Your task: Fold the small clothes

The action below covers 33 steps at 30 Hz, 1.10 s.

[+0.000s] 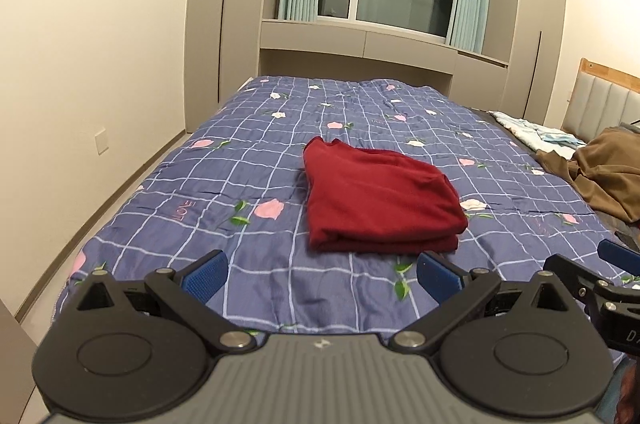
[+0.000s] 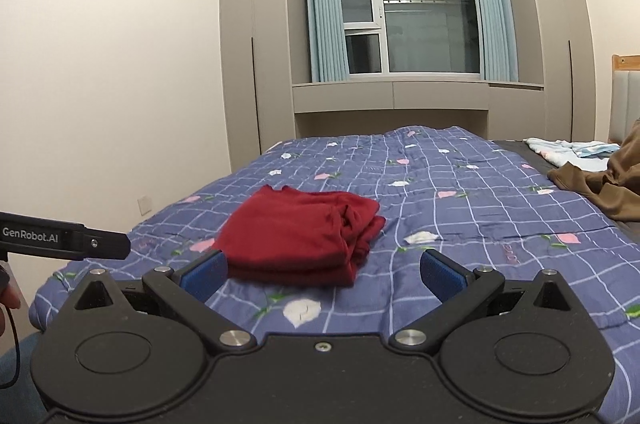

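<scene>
Your left gripper (image 1: 322, 274) and right gripper (image 2: 324, 274) gape empty before the folded red garment (image 1: 380, 200); brown cloth (image 1: 608, 176), far right, is cut off

Things only partly seen

The brown cloth (image 1: 608, 180) and headboard (image 2: 626, 96) are cut by the right edge; the red garment's (image 2: 296, 236) inner folds stay hidden.

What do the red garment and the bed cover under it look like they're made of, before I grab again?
The red garment looks like a soft matte knit, likely cotton jersey or fleece: no sheen, thick rounded fold edges. The bed cover looks like thin quilted woven cloth with a printed grid and flowers; its shallow puckers suggest light padding. The exact fibre cannot be told for either. Both grippers are open and apart from the garment.
</scene>
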Available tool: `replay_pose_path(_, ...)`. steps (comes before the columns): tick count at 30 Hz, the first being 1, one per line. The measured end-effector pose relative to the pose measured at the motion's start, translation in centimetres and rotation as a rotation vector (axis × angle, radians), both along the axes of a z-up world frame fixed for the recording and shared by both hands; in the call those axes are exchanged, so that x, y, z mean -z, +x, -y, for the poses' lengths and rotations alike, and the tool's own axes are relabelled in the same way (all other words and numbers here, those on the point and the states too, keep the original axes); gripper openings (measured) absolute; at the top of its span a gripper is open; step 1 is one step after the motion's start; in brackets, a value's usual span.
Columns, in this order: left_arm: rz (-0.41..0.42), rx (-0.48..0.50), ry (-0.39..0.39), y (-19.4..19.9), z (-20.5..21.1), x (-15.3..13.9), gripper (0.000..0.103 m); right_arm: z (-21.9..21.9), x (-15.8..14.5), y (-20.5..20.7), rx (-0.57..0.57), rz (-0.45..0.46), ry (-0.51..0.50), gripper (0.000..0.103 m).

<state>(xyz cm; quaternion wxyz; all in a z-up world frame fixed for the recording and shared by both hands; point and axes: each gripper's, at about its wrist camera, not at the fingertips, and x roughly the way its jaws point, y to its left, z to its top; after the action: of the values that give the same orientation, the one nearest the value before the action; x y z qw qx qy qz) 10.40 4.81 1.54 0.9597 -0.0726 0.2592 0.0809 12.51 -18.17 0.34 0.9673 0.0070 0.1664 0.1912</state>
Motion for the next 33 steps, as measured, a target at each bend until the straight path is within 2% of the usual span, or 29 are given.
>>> replay_pose_path(8, -0.005, 0.007, -0.019, -0.8, 0.4, 2.1, 0.102, 0.1, 1.2, -0.4, 0.045, 0.017, -0.02, 0.102)
replay_pose_path(14, -0.024, 0.014, 0.004, -0.7, 0.7, 3.2, 0.102, 0.3, 2.2, 0.2, 0.076, -0.008, -0.026, 0.102)
replay_pose_path(33, -0.048, 0.011, 0.014, -0.3, 0.6, 3.8, 0.102, 0.5, 3.1, 0.5, 0.081, -0.032, -0.03, 0.102)
